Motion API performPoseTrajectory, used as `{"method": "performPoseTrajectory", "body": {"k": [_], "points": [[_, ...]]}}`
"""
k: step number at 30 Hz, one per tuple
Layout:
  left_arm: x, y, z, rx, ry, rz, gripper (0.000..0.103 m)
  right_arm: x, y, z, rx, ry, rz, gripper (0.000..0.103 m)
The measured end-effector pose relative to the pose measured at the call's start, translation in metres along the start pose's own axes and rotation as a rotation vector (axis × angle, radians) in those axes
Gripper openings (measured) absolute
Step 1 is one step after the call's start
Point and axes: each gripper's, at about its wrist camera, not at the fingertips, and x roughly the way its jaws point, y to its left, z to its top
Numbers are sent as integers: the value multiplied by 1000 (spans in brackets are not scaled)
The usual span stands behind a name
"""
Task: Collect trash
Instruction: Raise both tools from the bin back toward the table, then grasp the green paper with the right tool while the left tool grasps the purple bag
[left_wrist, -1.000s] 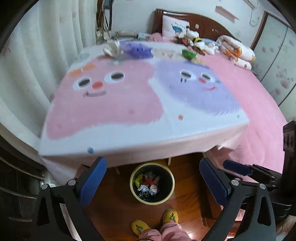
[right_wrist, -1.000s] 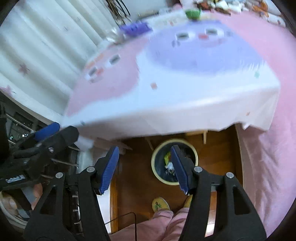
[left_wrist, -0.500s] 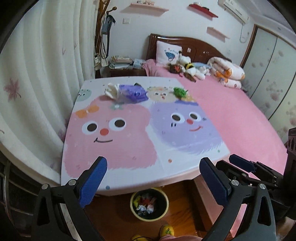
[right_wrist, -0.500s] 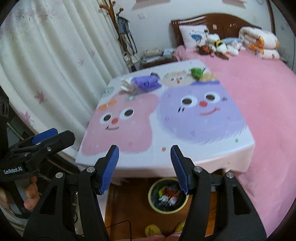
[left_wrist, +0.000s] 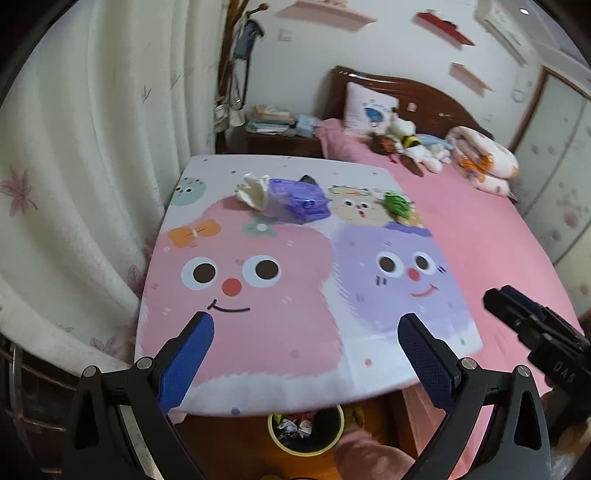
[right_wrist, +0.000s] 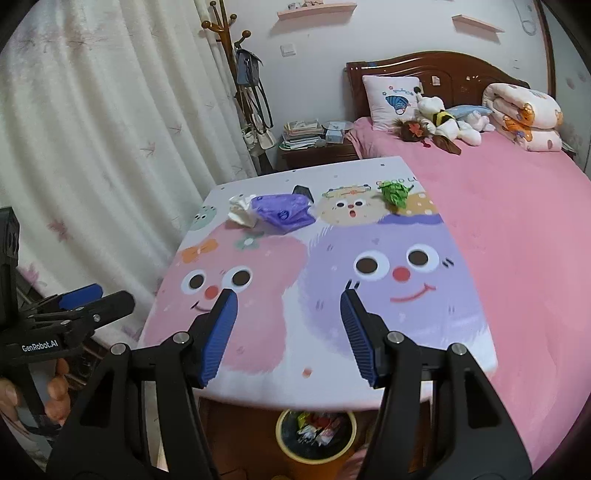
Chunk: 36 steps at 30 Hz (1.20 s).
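At the far end of the cartoon-print table (left_wrist: 280, 332) (right_wrist: 332, 354) lie a crumpled white tissue (left_wrist: 254, 190) (right_wrist: 241, 212), a purple wrapper (left_wrist: 299, 199) (right_wrist: 282, 212) and a crumpled green wrapper (left_wrist: 397, 204) (right_wrist: 395, 192). A small dark object (right_wrist: 302, 192) peeks out behind the purple wrapper. Under the table's near edge stands a yellow-rimmed trash bin (left_wrist: 306, 430) (right_wrist: 316, 437) holding wrappers. My left gripper (left_wrist: 306, 354) hangs open and empty over the near edge. My right gripper (right_wrist: 288, 332) is open too, holding nothing, far from the trash.
A pink bed (right_wrist: 517, 229) with plush toys (right_wrist: 443, 122) and a folded quilt (right_wrist: 524, 118) borders the table on the right. White curtains (left_wrist: 74, 166) hang on the left. A nightstand with books (right_wrist: 306, 136) and a coat rack (right_wrist: 229, 44) stand behind the table.
Both grippers rose from pointing down at the floor and bin to looking across the tabletop. The trash at the far end came into clearer view. Both stayed open.
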Motion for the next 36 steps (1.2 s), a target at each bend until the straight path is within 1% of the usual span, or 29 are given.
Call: {"method": "performPoseTrajectory", "body": {"k": [2,6,8,10,12,14,17,22,26,28,30,33,34,35,36], "points": [[22,0,14,-23,9,25,101,19,-14,14,-3,4,15,55],[76,-12,47,-76,31,74,101,70,-53,52,-25,32,56,55],[100,-20,60,-116,54,87,101,98,-75,72,-38,61,60,55],[128,-32,73,-157,87,85,101,128,-102,92,-41,98,69,55],[157,-48,88,-181,106,93,101,158,-129,113,-57,133,75,55],[184,-63,100,-190,117,119,101,183,-151,127,-82,156,65,55],[223,-80,115,-214,153,139,101,233,-188,153,-123,202,40,55],[272,-90,133,-262,196,159,101,311,-227,179,-194,259,-10,55],[302,-80,142,-343,215,148,101,372,-243,184,-237,318,-37,55],[314,-71,146,-392,216,149,101,396,-246,181,-252,347,-46,55],[325,-63,150,-430,214,148,101,416,-244,175,-275,376,-45,55],[343,-54,158,-487,210,154,101,425,-236,165,-308,372,-32,54],[346,-45,158,-513,209,157,101,430,-235,164,-318,368,-26,52],[348,-40,160,-532,209,157,101,434,-235,163,-319,370,-12,41],[353,-35,161,-555,210,157,101,437,-233,161,-314,374,0,40]]}}
